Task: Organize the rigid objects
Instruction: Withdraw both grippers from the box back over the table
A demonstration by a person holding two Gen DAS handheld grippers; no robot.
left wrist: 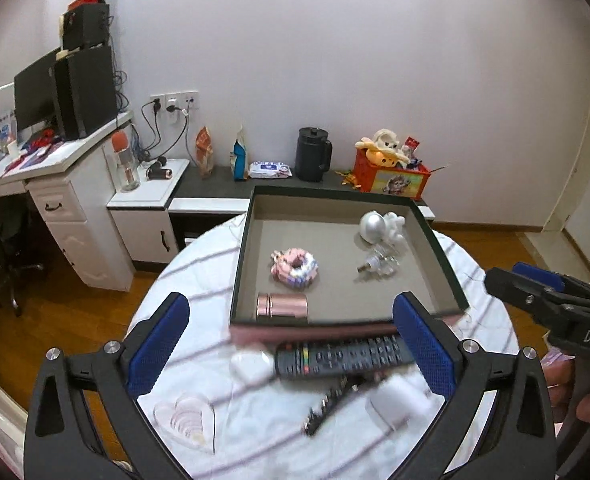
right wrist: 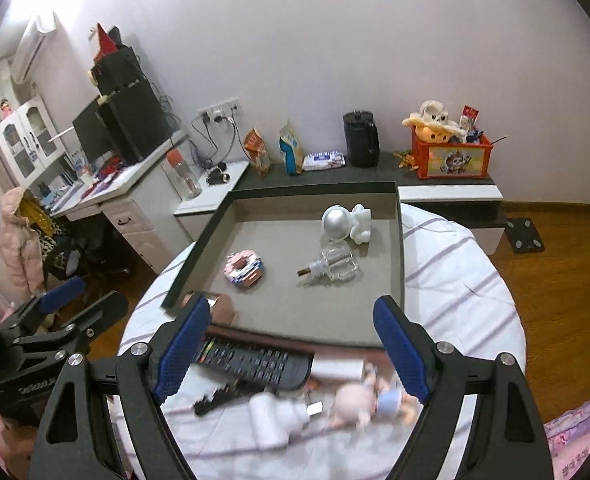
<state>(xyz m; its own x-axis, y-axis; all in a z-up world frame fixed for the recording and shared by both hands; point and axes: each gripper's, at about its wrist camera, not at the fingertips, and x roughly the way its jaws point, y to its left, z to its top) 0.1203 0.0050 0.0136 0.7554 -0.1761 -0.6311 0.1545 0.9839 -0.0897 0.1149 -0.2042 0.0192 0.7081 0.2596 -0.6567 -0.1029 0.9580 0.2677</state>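
Note:
A dark-walled box [left wrist: 435, 240] [right wrist: 401, 240] stands on the round white table. In it lie a silver-and-white astronaut figure [left wrist: 379, 226] [right wrist: 345, 222], a clear glass bottle [left wrist: 379, 264] [right wrist: 335, 266], a pink donut toy [left wrist: 295, 268] [right wrist: 243, 268] and a rose-gold cylinder [left wrist: 282, 307] [right wrist: 223, 308]. In front of the box lie a black remote [left wrist: 343, 358] [right wrist: 255, 364], a black comb-like strip [left wrist: 331, 404] [right wrist: 219, 396], a white charger [left wrist: 395, 404] [right wrist: 279, 420], a white case [left wrist: 251, 366] and a small doll [right wrist: 371, 398]. My left gripper [left wrist: 291, 346] and right gripper [right wrist: 291, 350] are open and empty above these.
A clear heart-shaped piece [left wrist: 187, 420] lies at the table's near left. Behind the table is a low dark shelf [left wrist: 215, 188] with snack bags, a black jug [left wrist: 313, 154] and a red toy crate [left wrist: 393, 178]. A white desk [left wrist: 55, 184] stands left.

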